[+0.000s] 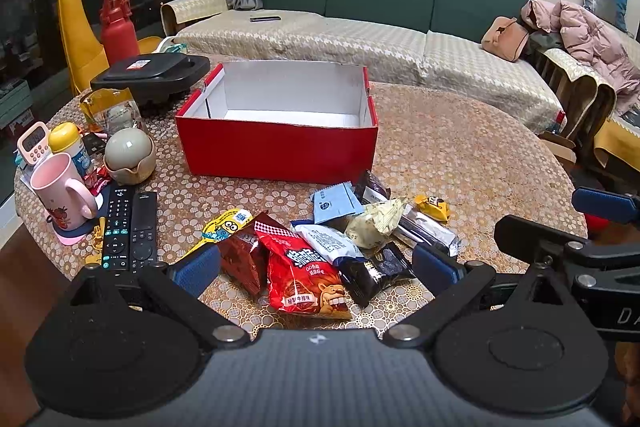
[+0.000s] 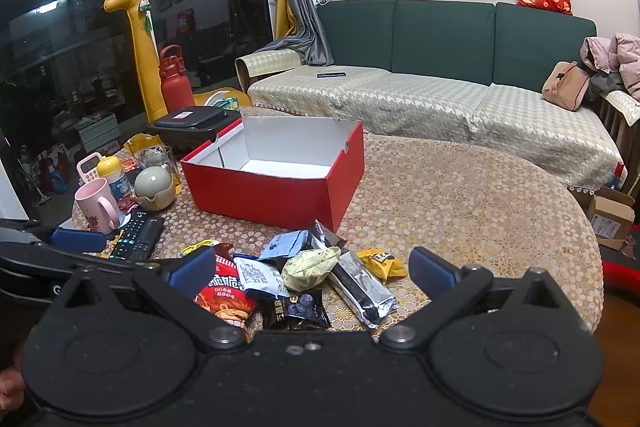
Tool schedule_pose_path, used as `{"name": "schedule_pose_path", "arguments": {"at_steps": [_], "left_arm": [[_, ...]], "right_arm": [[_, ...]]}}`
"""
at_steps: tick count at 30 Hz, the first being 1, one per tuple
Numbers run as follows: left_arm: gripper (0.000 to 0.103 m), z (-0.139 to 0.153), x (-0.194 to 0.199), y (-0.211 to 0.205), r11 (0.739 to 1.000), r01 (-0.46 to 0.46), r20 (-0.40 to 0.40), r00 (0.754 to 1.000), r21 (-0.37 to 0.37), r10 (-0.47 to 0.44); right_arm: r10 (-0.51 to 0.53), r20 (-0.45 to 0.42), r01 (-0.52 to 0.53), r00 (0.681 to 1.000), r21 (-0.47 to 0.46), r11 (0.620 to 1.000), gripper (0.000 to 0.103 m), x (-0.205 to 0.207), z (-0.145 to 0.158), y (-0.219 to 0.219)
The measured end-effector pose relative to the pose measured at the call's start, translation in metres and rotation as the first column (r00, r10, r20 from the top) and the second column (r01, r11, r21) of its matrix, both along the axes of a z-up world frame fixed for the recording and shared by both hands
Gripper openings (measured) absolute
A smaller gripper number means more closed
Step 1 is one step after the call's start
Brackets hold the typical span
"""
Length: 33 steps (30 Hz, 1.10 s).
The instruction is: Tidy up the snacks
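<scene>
An open red box [image 1: 276, 147] with a white, bare inside stands on the round table; it also shows in the right wrist view [image 2: 276, 195]. In front of it lies a pile of snack packets: a red lion bag [image 1: 308, 279] [image 2: 226, 301], a blue packet [image 1: 334, 203] [image 2: 286, 245], a pale crinkled packet [image 1: 374, 223] [image 2: 310, 265], a small yellow packet [image 1: 432, 207] [image 2: 382, 261], a silver-black packet [image 2: 362, 289] and a Minions packet [image 1: 226, 225]. My left gripper [image 1: 316, 267] is open over the pile, holding nothing. My right gripper [image 2: 312, 269] is open over the pile too, empty.
On the table's left stand a pink mug [image 1: 62, 193], two remotes [image 1: 128, 231], a grey round pot [image 1: 129, 155], a timer [image 1: 34, 143], a bottle [image 1: 74, 147] and a black appliance [image 1: 150, 75]. A sofa [image 1: 360, 39] lies behind. The right gripper shows at the left view's right edge [image 1: 576, 247].
</scene>
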<state>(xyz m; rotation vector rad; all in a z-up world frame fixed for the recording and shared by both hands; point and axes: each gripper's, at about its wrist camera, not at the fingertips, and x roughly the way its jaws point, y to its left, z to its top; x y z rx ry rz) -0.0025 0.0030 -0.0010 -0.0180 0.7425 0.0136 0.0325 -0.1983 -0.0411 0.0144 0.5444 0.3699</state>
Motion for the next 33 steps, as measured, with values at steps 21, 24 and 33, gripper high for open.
{"name": "schedule_pose_path", "arguments": {"at_steps": [21, 24, 33], "left_arm": [[0.103, 0.0032, -0.0003, -0.0014, 1.000, 0.002, 0.002, 1.000, 0.004, -0.002], [0.103, 0.0044, -0.0004, -0.0022, 1.000, 0.002, 0.006, 1.000, 0.012, -0.002], [0.103, 0.0048, -0.0001, -0.0025, 1.000, 0.003, 0.005, 1.000, 0.009, -0.003]], "right_arm": [[0.000, 0.000, 0.000, 1.000, 0.000, 1.000, 0.103, 0.0002, 0.0009, -0.0009], [0.000, 0.002, 0.000, 1.000, 0.000, 1.000, 0.103, 0.0000, 0.0015, -0.0011], [0.002, 0.006, -0.002, 1.000, -0.003, 1.000, 0.103, -0.0002, 0.0027, 0.0000]]}}
